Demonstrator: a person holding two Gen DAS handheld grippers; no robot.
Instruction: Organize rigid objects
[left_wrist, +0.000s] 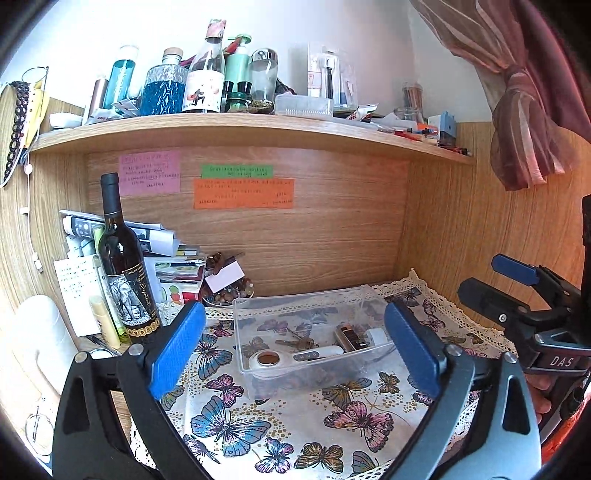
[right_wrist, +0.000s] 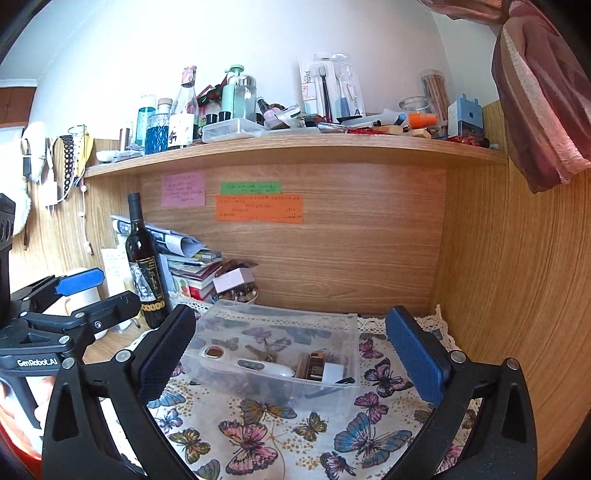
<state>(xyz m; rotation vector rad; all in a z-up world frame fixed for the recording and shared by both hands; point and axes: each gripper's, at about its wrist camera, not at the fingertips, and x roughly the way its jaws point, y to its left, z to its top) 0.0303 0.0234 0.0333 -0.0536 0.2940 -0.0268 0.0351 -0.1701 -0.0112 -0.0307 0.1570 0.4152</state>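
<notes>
left wrist view: the left tool (left_wrist: 295, 343) hangs with its fingers spread wide, empty, before a clear plastic box (left_wrist: 314, 332) on the butterfly cloth (left_wrist: 280, 417) of the worktop. keys (left_wrist: 295, 343), a white remote (left_wrist: 317, 353) lie inside. right tool (right_wrist: 291, 354) likewise gapes, holding nothing.

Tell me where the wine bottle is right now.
The wine bottle stands upright at the left of the desk nook, against a stack of papers and just left of the clear plastic bin on the butterfly cloth.
</notes>
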